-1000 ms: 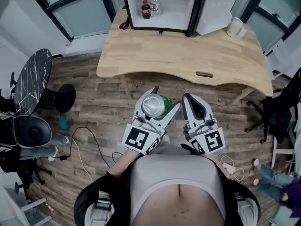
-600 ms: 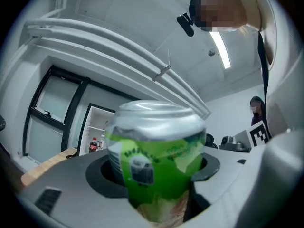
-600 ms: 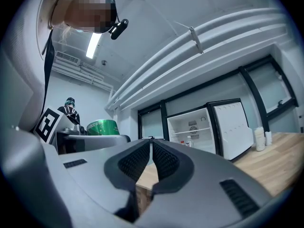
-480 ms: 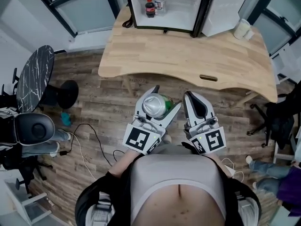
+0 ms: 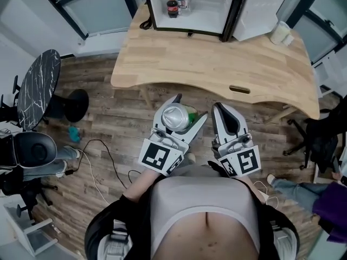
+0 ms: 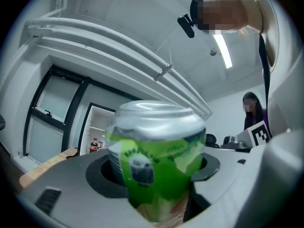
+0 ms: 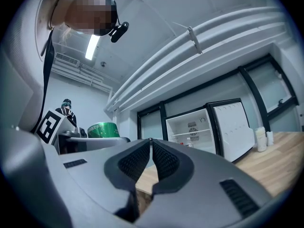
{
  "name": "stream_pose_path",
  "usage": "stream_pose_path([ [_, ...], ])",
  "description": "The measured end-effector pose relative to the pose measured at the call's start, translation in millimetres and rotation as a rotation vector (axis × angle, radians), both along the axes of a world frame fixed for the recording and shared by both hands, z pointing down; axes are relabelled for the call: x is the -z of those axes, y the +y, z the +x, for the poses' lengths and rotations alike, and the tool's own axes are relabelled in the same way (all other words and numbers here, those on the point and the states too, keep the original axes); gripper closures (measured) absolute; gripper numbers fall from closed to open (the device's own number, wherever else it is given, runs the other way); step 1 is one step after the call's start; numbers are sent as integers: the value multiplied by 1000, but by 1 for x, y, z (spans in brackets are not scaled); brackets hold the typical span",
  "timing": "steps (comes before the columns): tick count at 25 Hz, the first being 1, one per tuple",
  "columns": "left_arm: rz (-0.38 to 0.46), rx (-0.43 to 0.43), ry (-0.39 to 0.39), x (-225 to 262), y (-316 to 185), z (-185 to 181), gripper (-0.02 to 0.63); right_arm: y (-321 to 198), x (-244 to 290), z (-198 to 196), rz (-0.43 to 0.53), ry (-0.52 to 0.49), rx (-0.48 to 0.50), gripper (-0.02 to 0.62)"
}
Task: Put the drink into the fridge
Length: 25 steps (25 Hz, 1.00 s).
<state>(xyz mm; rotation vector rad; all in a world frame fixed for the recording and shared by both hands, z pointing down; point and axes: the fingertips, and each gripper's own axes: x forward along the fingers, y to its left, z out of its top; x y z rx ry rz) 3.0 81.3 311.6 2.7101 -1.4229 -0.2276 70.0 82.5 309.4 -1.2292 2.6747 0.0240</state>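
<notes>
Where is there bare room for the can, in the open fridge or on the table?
In the fridge, the floor is bare from the clear bottle to the right wall; it is crowded at left, where that bottle stands beside the cola bottle. The table is bare across its middle, between the black cable at back left and the white cylinder at back right.

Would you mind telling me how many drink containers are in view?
3: a green can in the left hand-held gripper, and a cola bottle beside a clear bottle in the open fridge. Others may be hidden there.
</notes>
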Motion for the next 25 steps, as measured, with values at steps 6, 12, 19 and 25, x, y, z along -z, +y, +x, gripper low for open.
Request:
stream_pose_path([
  [6, -14, 27, 3, -2, -10, -5, 264, -13, -6, 3, -18, -10, -3, 557],
  [12, 3, 29, 9, -3, -33, -9, 264, -39, -5, 2, 1, -1, -11, 556],
  [19, 9, 7, 6, -10, -92, -11, 264, -94, -3, 8, 24, 12, -59, 557],
  [25, 15, -25, 0, -9, -151, -12, 264, -150, -5, 5, 24, 0, -85, 557],
])
